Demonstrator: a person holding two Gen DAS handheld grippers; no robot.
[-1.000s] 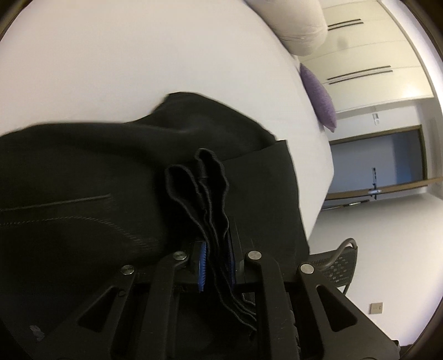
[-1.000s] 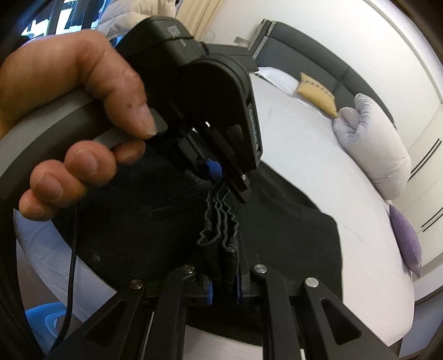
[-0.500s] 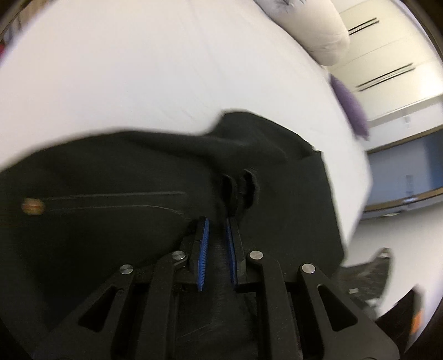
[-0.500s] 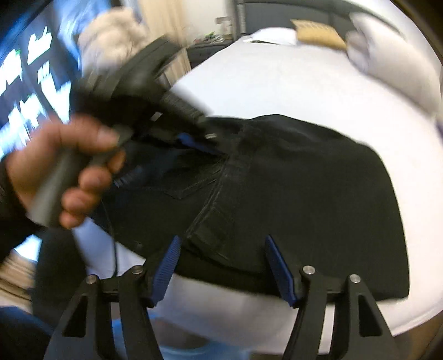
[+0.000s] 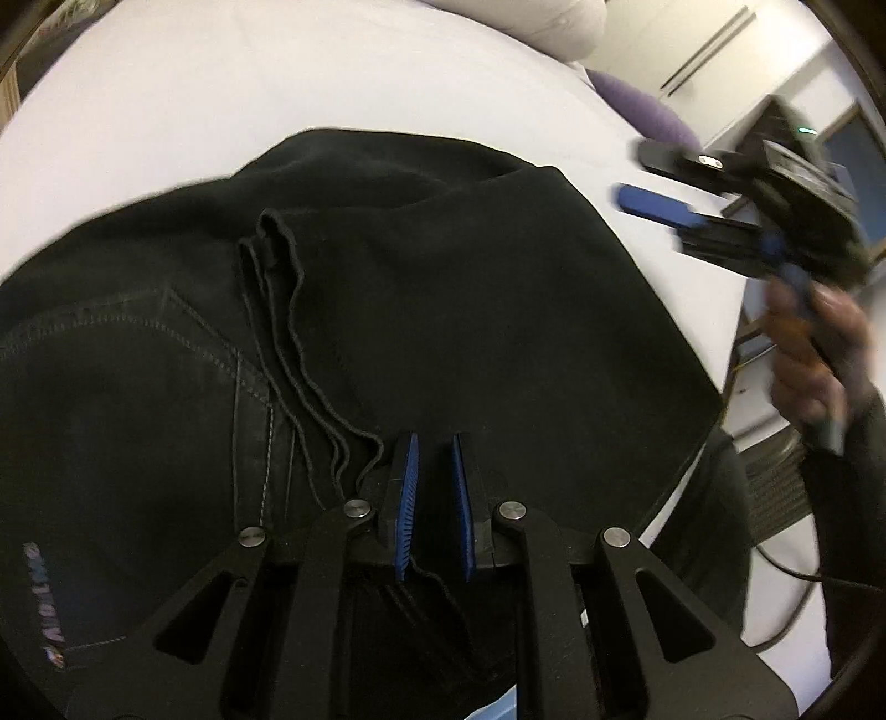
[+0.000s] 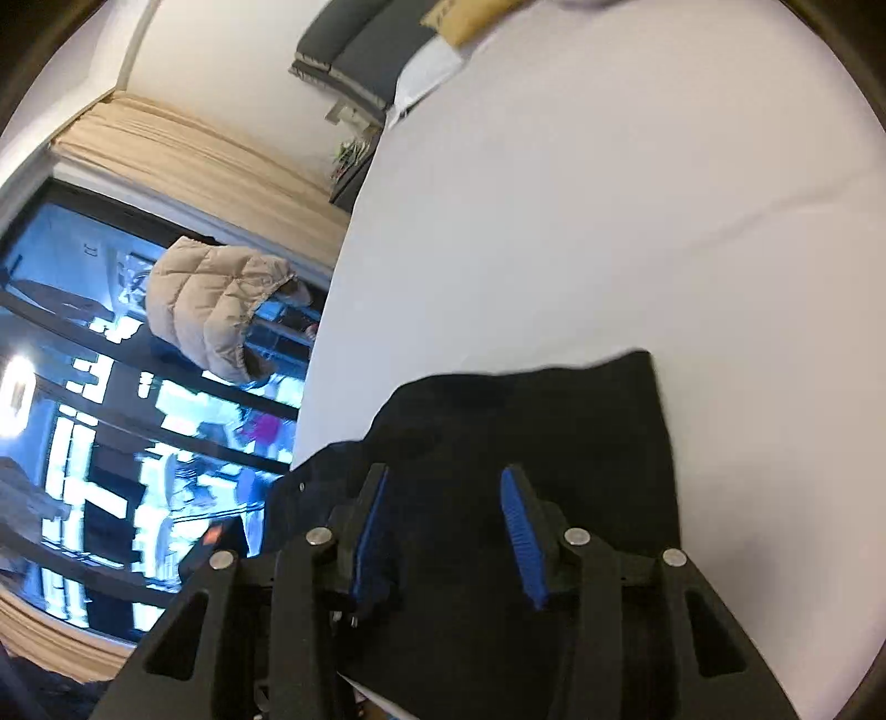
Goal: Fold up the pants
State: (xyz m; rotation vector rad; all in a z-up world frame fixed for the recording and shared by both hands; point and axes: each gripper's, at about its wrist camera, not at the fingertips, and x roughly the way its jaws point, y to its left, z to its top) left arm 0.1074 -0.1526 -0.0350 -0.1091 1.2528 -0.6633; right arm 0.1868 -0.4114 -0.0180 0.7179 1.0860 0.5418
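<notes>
Black pants (image 5: 443, 310) lie folded on a white bed (image 5: 277, 77), with a back pocket and stitched seams at the left. The hem edges (image 5: 277, 299) lie loose on top, just left of my left gripper (image 5: 434, 443), which is slightly open and holds nothing. In the left wrist view my right gripper (image 5: 659, 183) is open, held in a hand above the bed's right edge. In the right wrist view my right gripper (image 6: 443, 482) is open and empty above the pants (image 6: 554, 421).
A white pillow (image 5: 542, 22) and a purple cushion (image 5: 648, 105) lie at the head of the bed. A dark headboard (image 6: 354, 50), a beige jacket (image 6: 221, 315) and a window are at the left in the right wrist view.
Both grippers have let go of the pants' hems. The right gripper has pulled away to the right and turned. The hems now lie flat on the pants.
</notes>
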